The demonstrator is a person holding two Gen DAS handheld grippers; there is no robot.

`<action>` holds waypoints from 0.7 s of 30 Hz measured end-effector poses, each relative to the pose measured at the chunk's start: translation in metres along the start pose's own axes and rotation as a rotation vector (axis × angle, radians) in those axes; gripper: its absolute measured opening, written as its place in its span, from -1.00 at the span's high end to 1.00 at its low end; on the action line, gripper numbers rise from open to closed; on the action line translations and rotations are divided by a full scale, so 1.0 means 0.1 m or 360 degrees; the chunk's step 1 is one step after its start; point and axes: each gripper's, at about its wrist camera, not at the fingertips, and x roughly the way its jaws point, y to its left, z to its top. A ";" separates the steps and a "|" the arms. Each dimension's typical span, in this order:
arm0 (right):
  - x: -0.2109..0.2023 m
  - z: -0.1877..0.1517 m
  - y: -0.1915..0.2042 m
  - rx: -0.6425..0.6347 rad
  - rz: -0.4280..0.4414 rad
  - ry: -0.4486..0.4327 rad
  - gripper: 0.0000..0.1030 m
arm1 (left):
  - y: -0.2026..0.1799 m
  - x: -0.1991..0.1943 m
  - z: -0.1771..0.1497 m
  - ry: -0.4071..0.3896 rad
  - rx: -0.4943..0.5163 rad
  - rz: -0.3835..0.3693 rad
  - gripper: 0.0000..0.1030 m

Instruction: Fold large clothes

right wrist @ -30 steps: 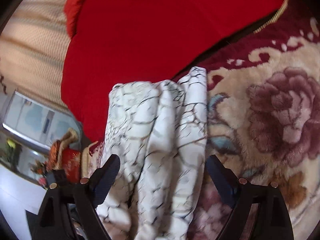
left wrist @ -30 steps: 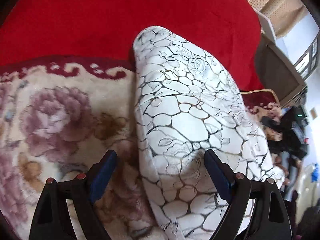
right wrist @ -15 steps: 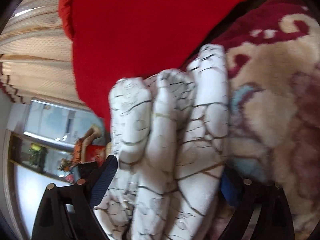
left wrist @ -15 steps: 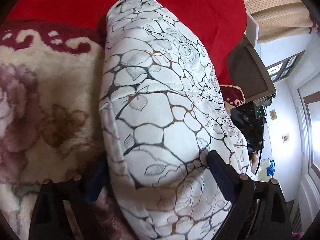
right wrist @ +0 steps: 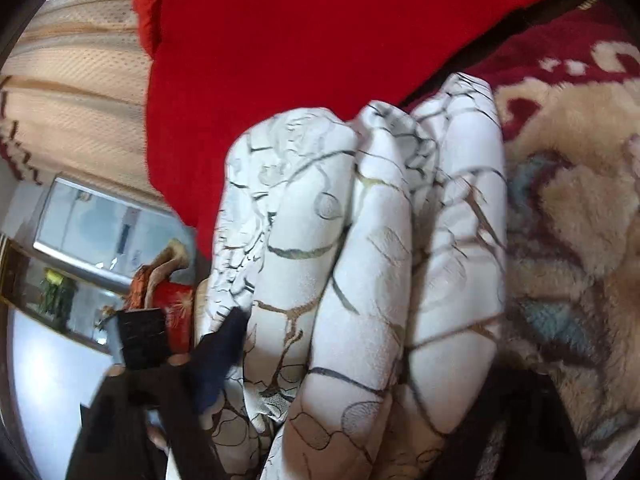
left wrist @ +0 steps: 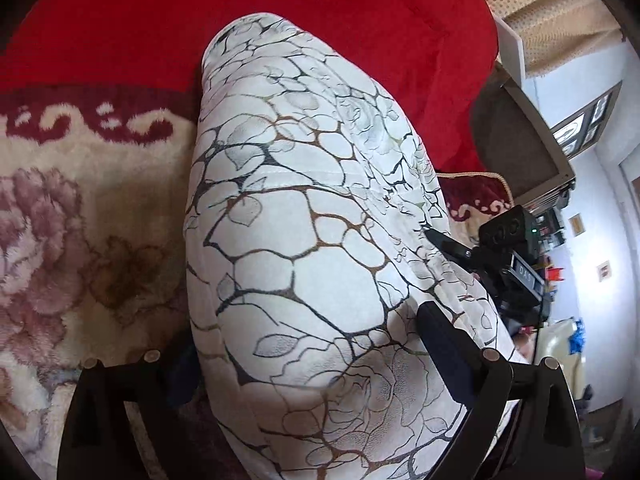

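A folded white garment [left wrist: 304,248] with a dark crackle-and-rose print lies on a floral fleece blanket [left wrist: 80,208]. My left gripper [left wrist: 312,360] stands open astride its near end. One pad sits beside the left edge and the other rests on top of the cloth. In the right wrist view the garment [right wrist: 360,260] shows as three stacked rolls. My right gripper [right wrist: 368,376] is closing on that end. Its left finger presses into the side fold and the cloth hides the right one. The left wrist view shows one of the right gripper's fingers [left wrist: 440,240] dug into the far edge.
A red bedspread [left wrist: 280,20] covers the bed beyond the blanket. A dark cabinet [left wrist: 516,148] and a beige curtain [left wrist: 560,12] stand at the right. The right wrist view shows a glass-fronted unit [right wrist: 100,232] and red ornaments [right wrist: 168,300] at the left.
Both grippers have pushed further onto the garment, which now fills more of each view. The right jaws have narrowed around the folds. The right gripper's finger has come into the left wrist view.
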 end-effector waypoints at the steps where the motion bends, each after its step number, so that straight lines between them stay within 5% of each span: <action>1: -0.01 -0.01 0.01 0.0012 -0.0001 -0.0018 -0.31 | -0.04 -0.01 0.00 -0.0011 0.0005 0.0018 -0.84; 6: -0.05 -0.08 0.25 -0.0097 -0.0063 -0.0099 -0.03 | -0.20 -0.11 -0.02 -0.0060 0.0014 0.0030 -0.65; 21: -0.45 -0.50 1.00 -0.0386 -0.0010 -0.0222 0.05 | -0.59 -0.76 -0.38 -0.0239 0.0018 0.0068 -0.53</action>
